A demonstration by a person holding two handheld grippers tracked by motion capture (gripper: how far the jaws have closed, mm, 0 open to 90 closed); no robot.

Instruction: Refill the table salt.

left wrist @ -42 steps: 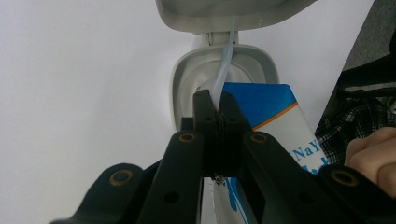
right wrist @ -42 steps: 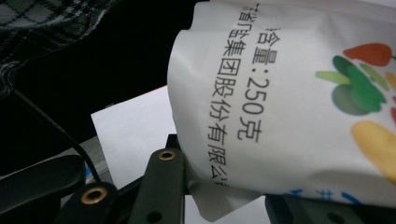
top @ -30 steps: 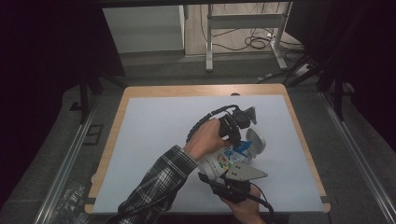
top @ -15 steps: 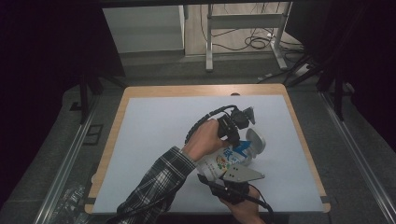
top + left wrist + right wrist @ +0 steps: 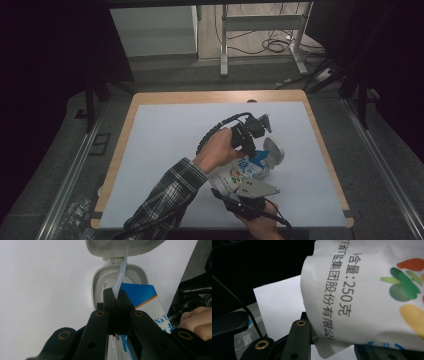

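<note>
Main risk: tearing the wipe [image 5: 121, 277], pinched as a thin twisted strip and stretched taut from the opening; a sharp or sideways tug likely to snap it and leave the rest inside the pack [image 5: 239, 174]. Second risk: dragging out a chain of sheets instead of one, should the next sheet cling to this one on a long pull. Third: losing the pack itself, a soft pouch squeezed only at its end, so a hard pull from the far side could slide it out of the grip or fold it over. Also possible: knocking the open lid [image 5: 120, 246], standing just behind the strip, back down onto the wipe if the pull drifts that way. Safest by this reading: a slow, straight draw away from the opening, with the pouch kept steady.

Left tongs [image 5: 116, 293]: fully closed, black tips pressed together on the lower end of the wipe, directly in front of the grey collar [image 5: 100, 282] of the opening; nothing else touched.

Right tongs [image 5: 332, 342]: partway open, closed on the printed end of the pack, pouch film bulging and creased between the two sides.

Pack: held tilted near the front edge of the white surface [image 5: 170, 140], right of centre, lidded end pointing away from the person and resting close to or on the sheet; contact there hard to tell
</note>
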